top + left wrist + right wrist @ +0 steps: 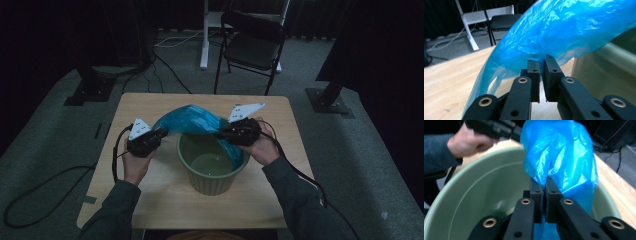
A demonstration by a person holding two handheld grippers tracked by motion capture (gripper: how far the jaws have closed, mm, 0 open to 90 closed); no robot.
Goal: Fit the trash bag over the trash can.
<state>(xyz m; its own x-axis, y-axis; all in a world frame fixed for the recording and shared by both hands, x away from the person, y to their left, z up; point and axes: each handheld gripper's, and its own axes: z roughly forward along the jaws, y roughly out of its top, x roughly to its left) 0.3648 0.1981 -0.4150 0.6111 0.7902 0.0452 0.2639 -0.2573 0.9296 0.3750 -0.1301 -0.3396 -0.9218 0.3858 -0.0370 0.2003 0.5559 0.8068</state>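
Over the green bucket (212, 170) | blue plastic bag (192, 121) stretched between both hands | left gripper (543, 65) pinching its edge | right gripper (544, 187) clamped on the other edge | risk: thin film may tear or slip free if pulled too hard.

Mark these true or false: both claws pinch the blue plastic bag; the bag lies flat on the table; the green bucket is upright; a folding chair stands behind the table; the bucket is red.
1. Both the left claw and right claw pinch the thin blue plastic bag: true.
2. The bag lies flat on the wooden table: false, it arches above the bucket.
3. The round green bucket stands upright: true.
4. A black folding chair stands behind the table: true.
5. The bucket is red: false, green.
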